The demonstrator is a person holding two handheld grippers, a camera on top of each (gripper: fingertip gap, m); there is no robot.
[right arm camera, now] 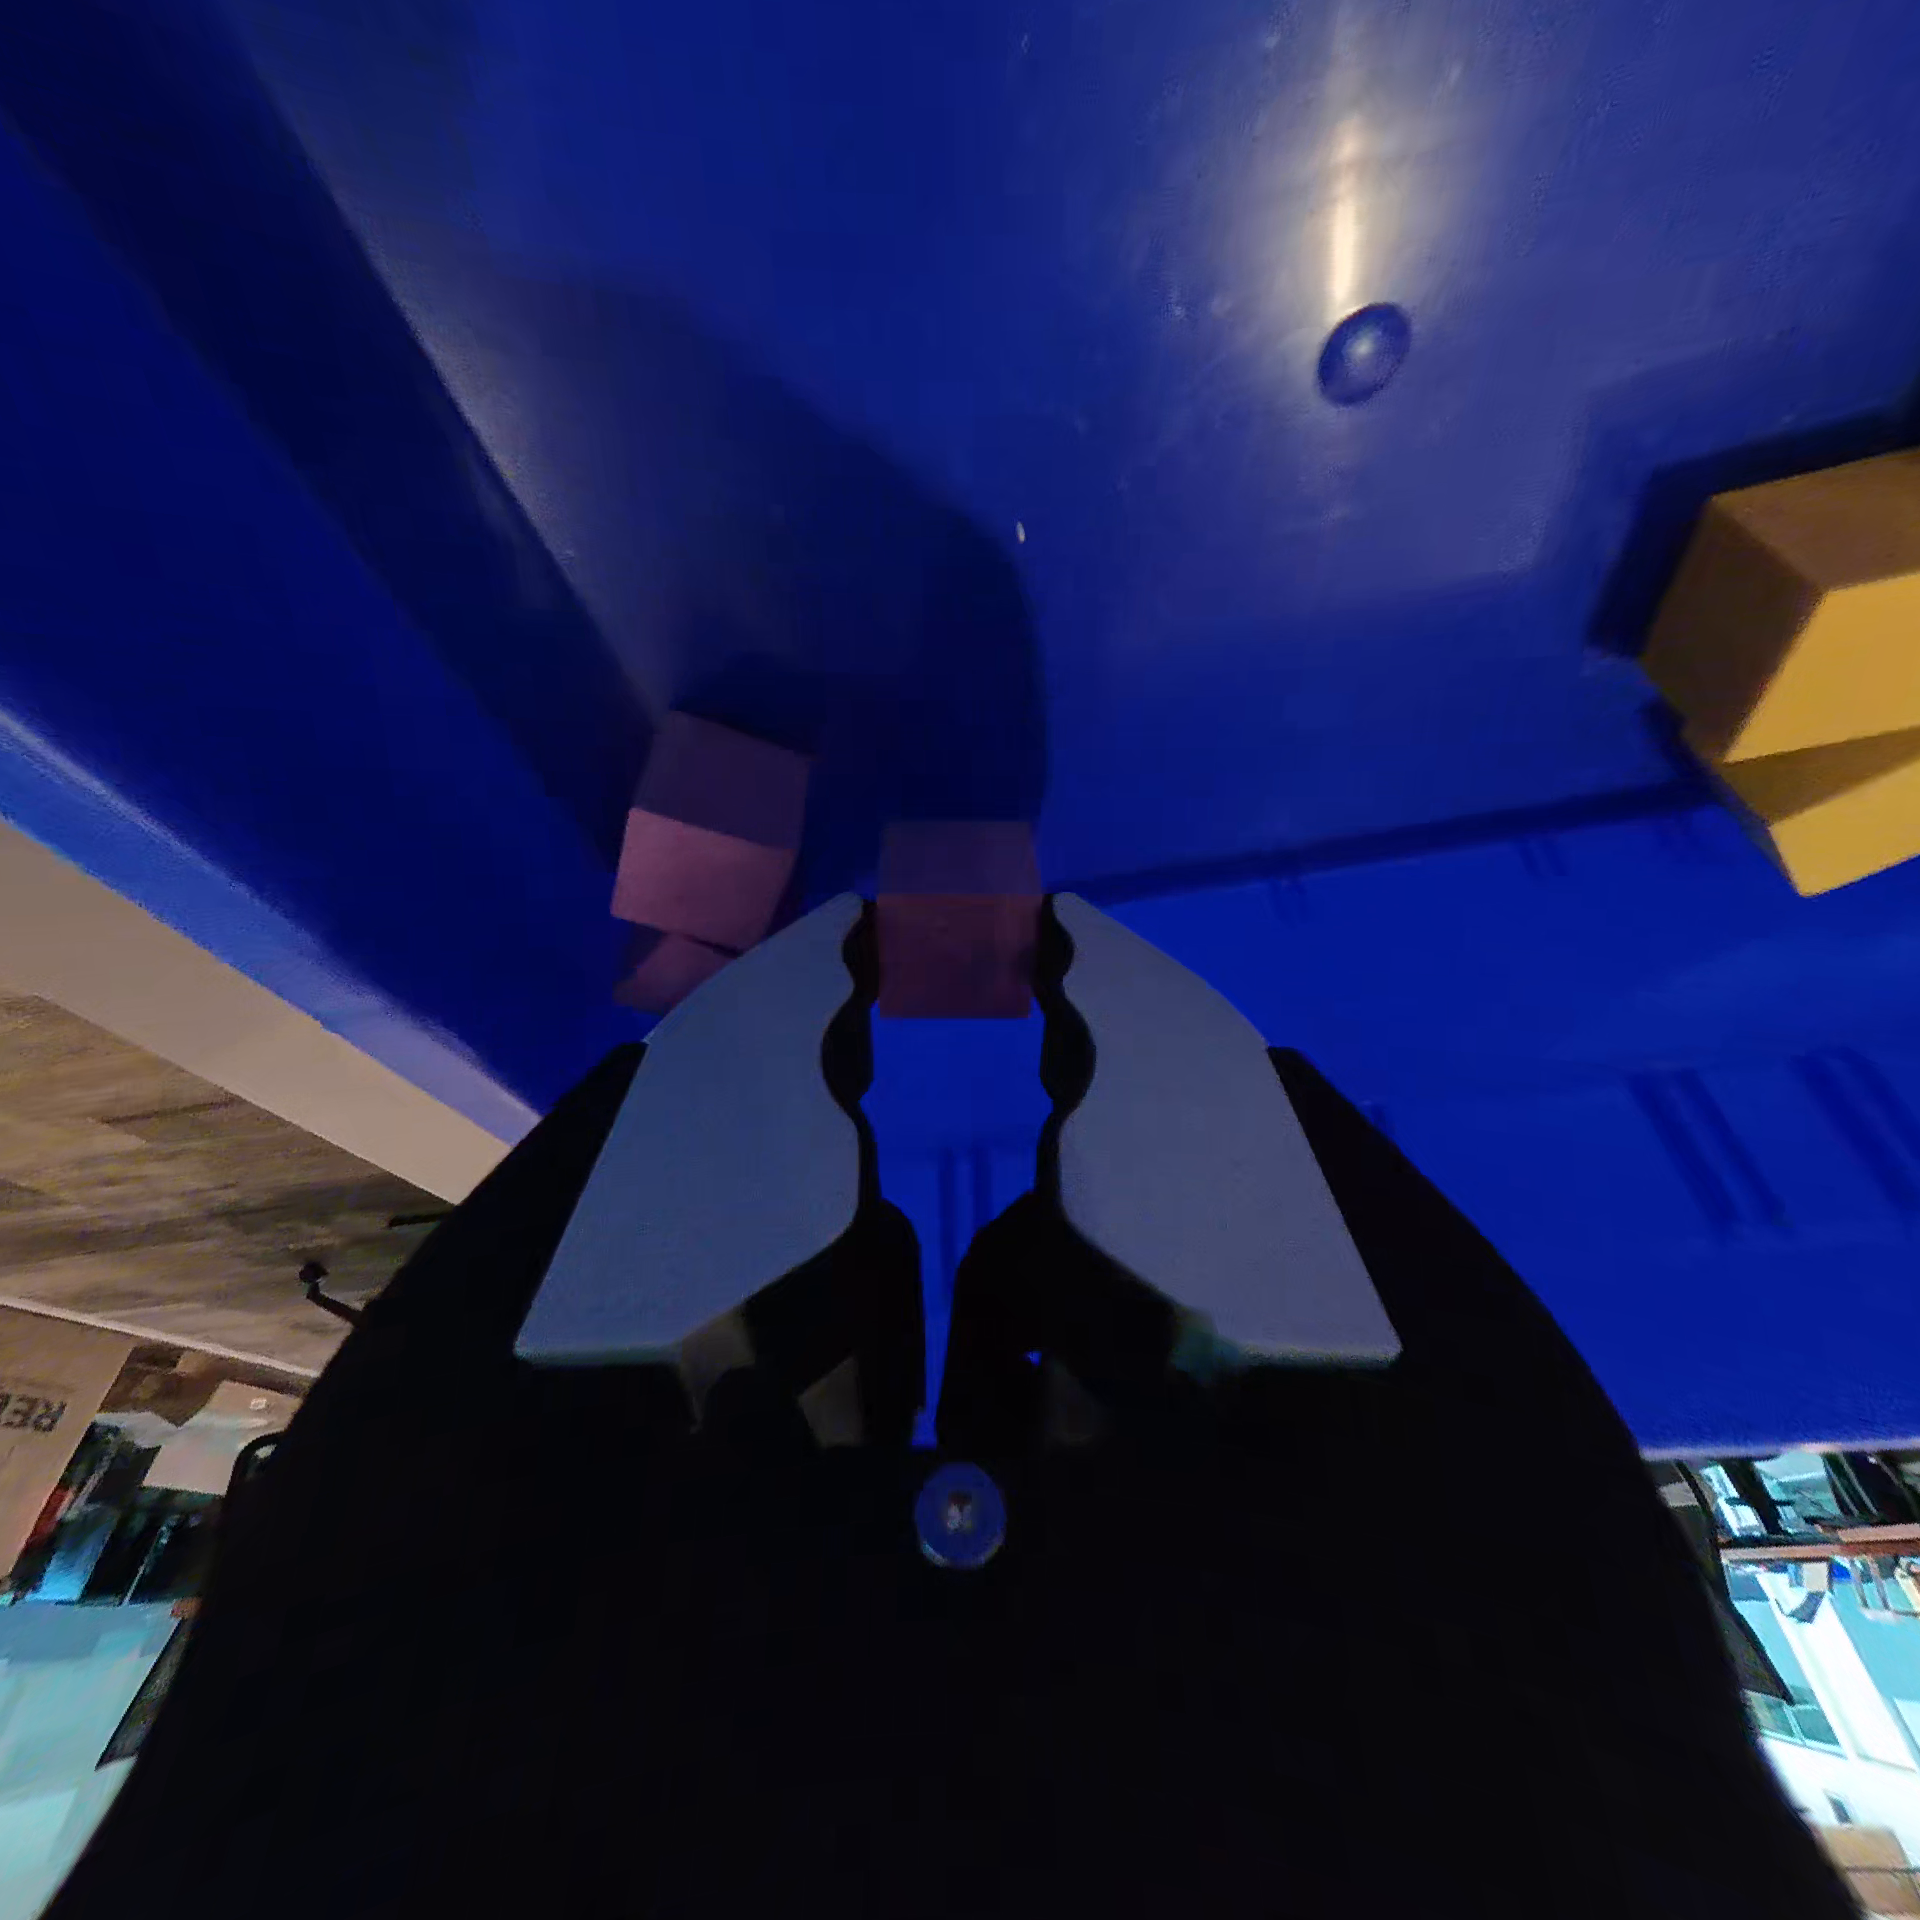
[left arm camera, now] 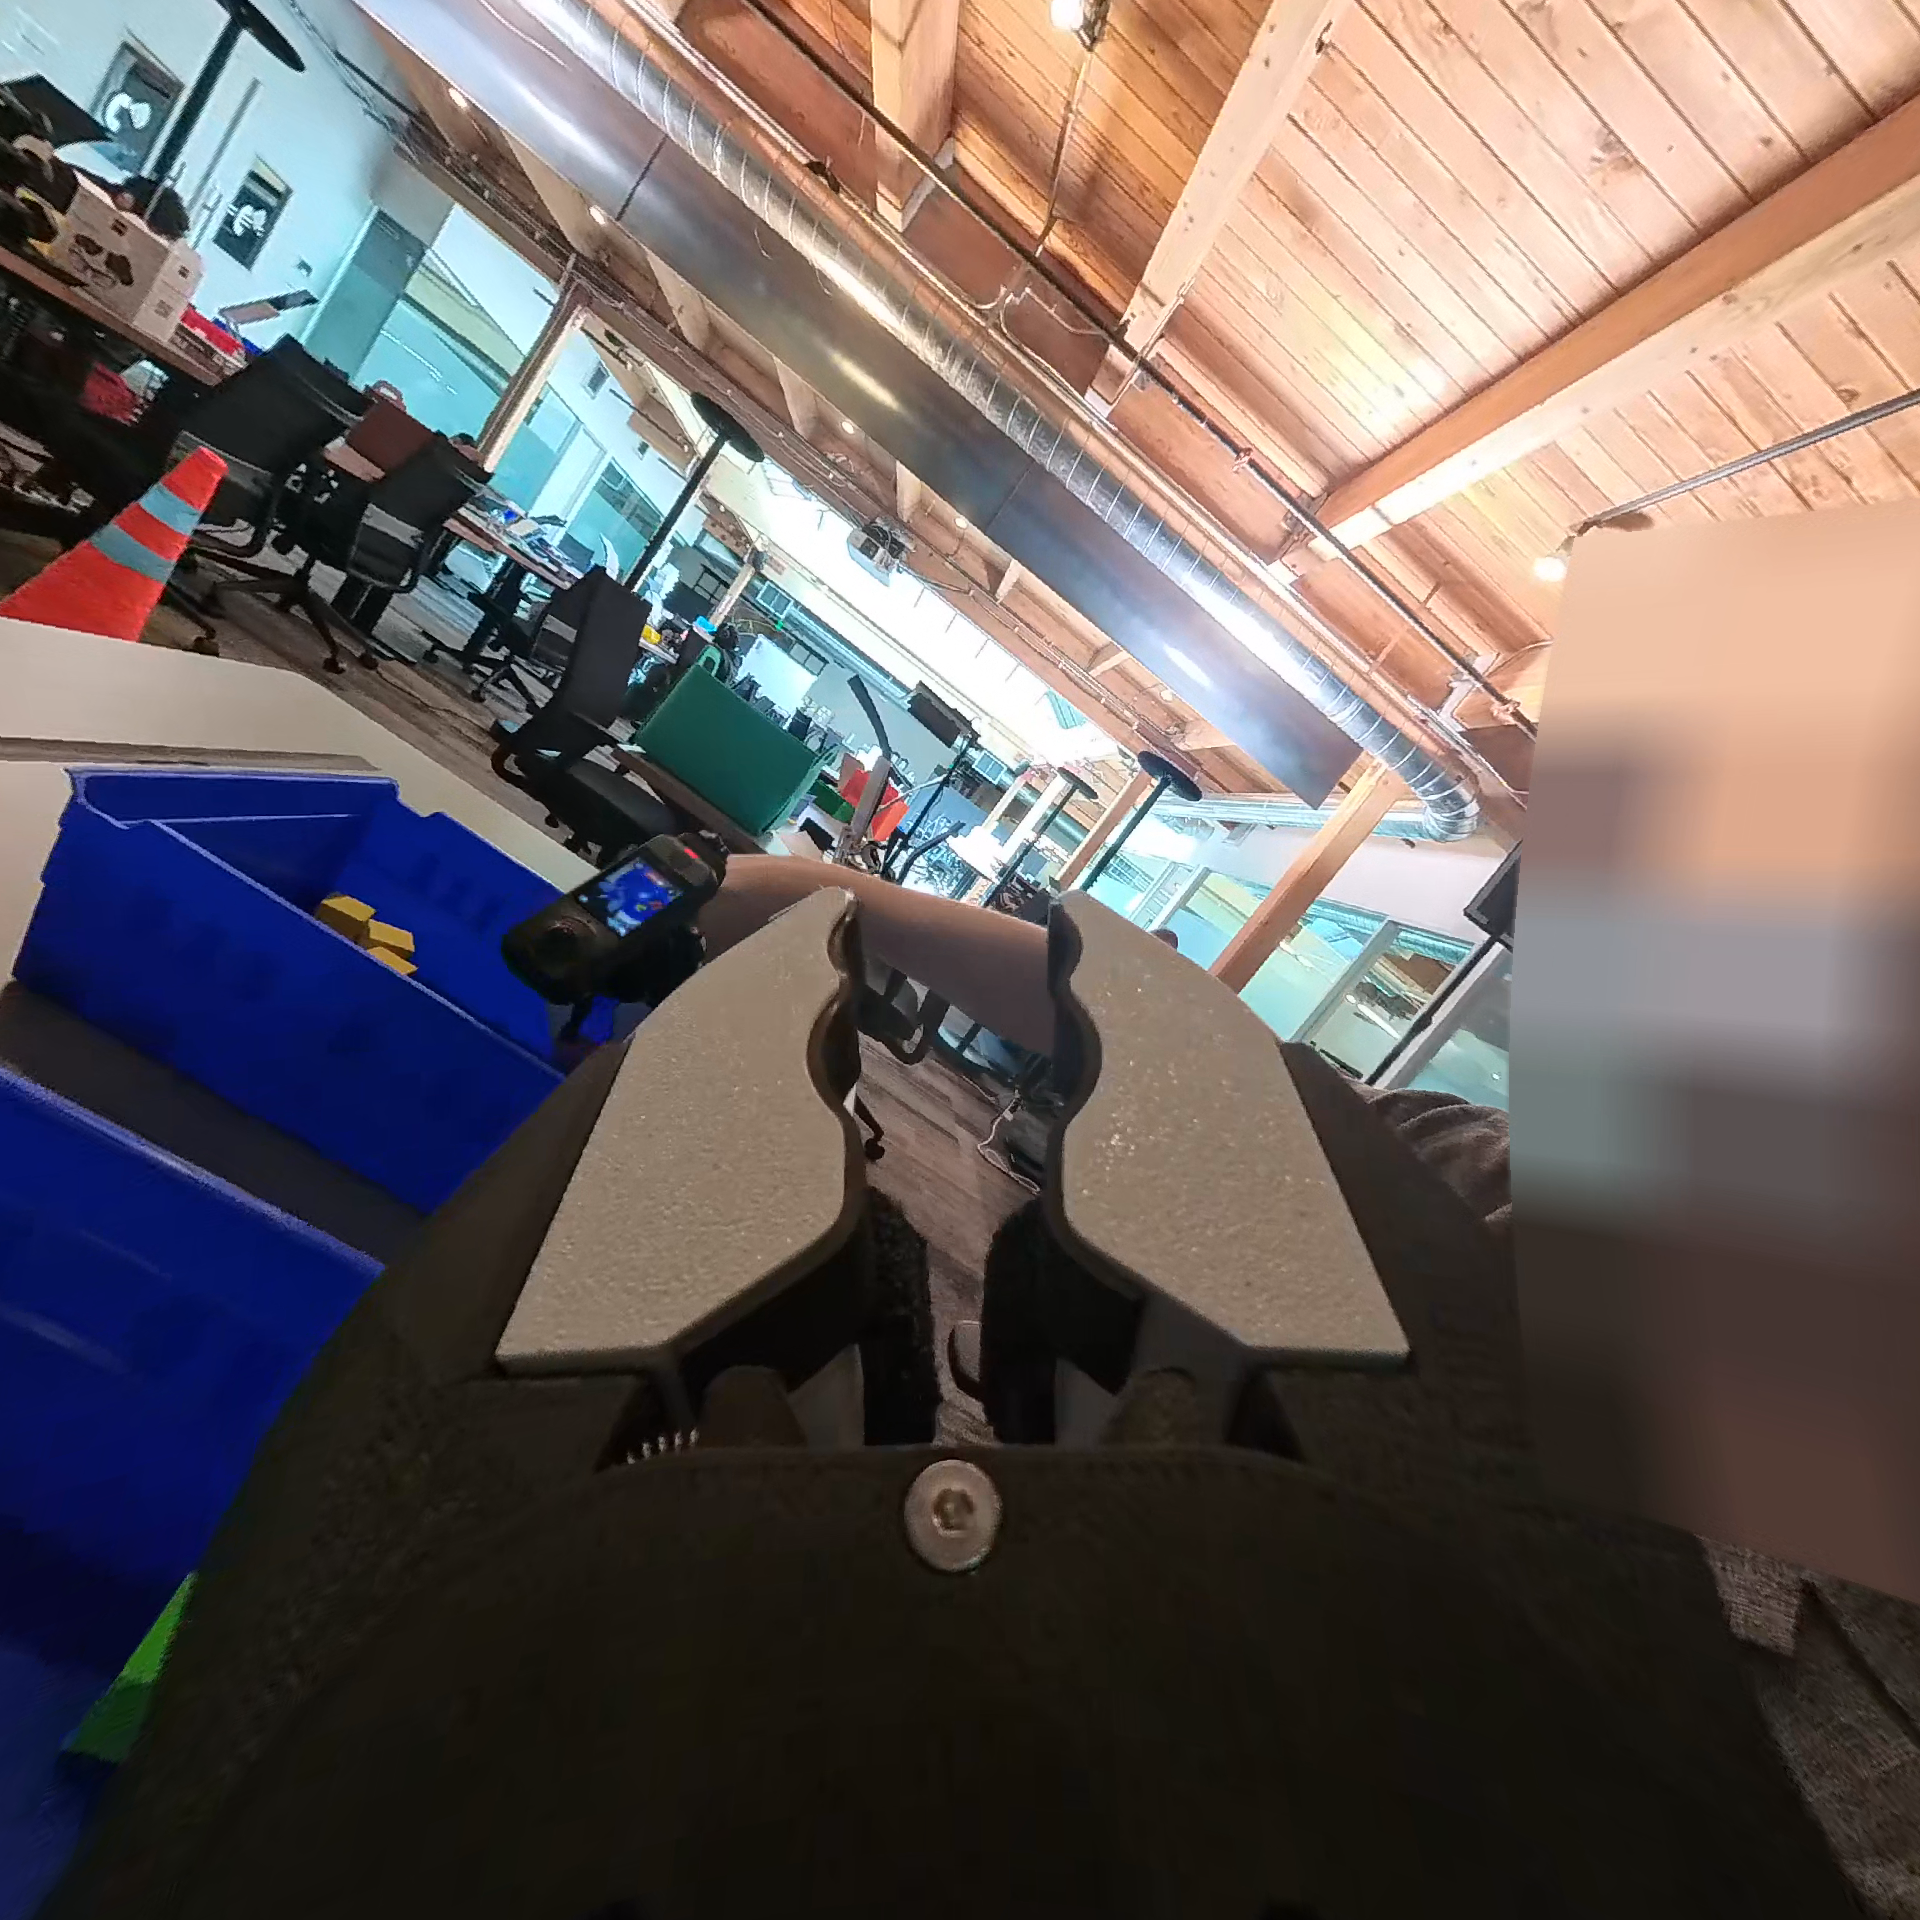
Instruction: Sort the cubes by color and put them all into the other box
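Note:
My right gripper (right arm camera: 956,914) is inside a blue bin (right arm camera: 1143,312), and its fingertips are shut on a purple cube (right arm camera: 956,961) close to the bin floor. A second purple cube (right arm camera: 707,862) lies just to its left by the bin wall. A yellow block (right arm camera: 1808,665) lies at the right. My left gripper (left arm camera: 951,914) is open and empty, held up and pointing out into the room. In the left wrist view, the other gripper's camera (left arm camera: 613,914) shows over the far blue bin (left arm camera: 260,997), which holds yellow blocks (left arm camera: 369,925).
A second blue bin (left arm camera: 125,1299) stands nearer on the left, with a green object (left arm camera: 135,1704) below it. An orange cone (left arm camera: 125,551), office chairs (left arm camera: 582,727) and desks fill the room behind. A person's grey sleeve (left arm camera: 1849,1714) is at the right.

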